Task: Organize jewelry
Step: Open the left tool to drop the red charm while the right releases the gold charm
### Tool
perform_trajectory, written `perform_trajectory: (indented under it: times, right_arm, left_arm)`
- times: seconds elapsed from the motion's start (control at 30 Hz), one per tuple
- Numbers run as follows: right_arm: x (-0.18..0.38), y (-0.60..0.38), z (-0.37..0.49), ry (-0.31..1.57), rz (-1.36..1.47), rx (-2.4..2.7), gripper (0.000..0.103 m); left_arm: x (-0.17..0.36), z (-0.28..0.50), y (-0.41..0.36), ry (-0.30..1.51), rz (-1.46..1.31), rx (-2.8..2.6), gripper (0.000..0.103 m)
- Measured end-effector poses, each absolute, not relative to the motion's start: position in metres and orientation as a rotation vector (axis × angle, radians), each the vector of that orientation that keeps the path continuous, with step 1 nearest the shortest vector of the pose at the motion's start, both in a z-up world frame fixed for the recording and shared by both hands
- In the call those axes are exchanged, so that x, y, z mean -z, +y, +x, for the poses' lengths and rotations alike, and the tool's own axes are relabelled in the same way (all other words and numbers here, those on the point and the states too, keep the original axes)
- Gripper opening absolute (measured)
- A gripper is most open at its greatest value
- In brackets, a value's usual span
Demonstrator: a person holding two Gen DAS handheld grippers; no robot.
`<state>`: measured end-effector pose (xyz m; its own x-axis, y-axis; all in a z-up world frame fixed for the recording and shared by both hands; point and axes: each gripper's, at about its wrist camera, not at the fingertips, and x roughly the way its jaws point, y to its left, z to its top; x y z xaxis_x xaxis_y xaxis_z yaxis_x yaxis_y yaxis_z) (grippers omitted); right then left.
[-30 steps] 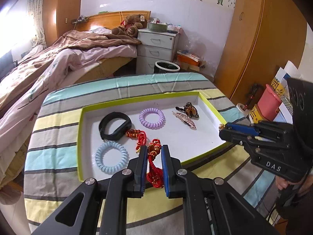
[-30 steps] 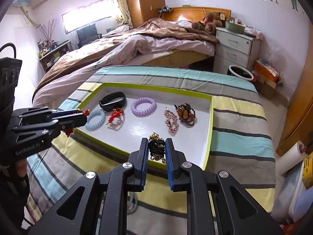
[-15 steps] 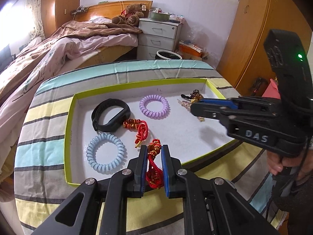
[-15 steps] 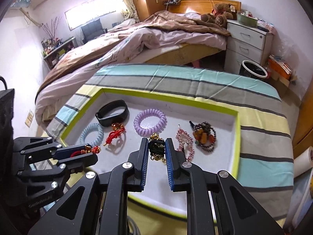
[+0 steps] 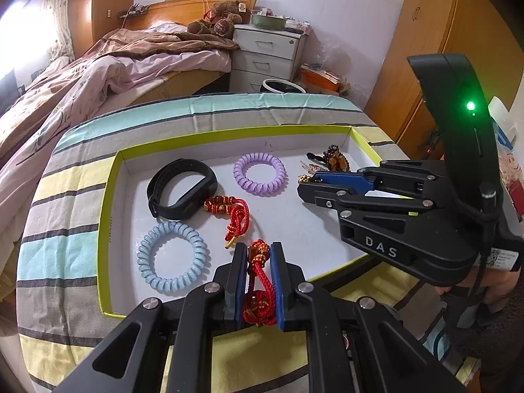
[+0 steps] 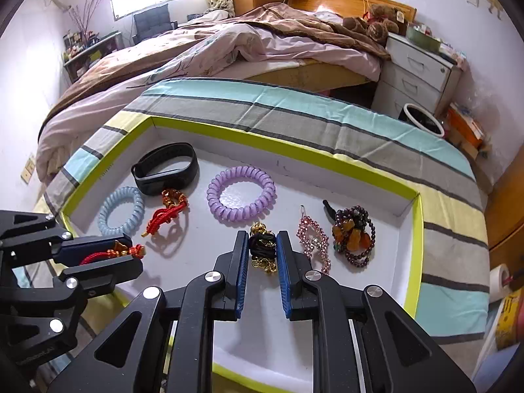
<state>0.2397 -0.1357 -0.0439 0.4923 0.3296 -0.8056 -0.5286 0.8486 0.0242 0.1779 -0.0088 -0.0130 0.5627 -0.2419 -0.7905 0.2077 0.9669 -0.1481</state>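
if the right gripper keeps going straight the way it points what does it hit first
Probably the purple spiral hair tie. The right gripper, shut on a black and gold hair tie, points at it across bare tray floor; its height above the tray is unclear.

hidden: hair clip [image 5: 306, 166] partly behind right tool [image 5: 303, 187] | beads perhaps blurred

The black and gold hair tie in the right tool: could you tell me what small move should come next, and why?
Probably lower the right tool and open it: the black and gold hair tie hangs over bare tray floor, between the purple coil and pink clip.
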Motion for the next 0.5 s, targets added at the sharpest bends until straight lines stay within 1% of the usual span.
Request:
perform_trajectory:
  times: [0.37,0.5]
  right_arm:
    - [0.0477,-0.1317,0.2421,0.937,-0.260,-0.522,0.018]
    - [0.0477,-0.1304,0.2434,0.939,-0.253,-0.522,0.018]
  left_arm:
    - [0.0144,0.1804,-0.0091,0.947,-0.049,0.267,0.016]
    - [0.0143,0.1801,-0.0094,0.947,-0.046,0.259,0.019]
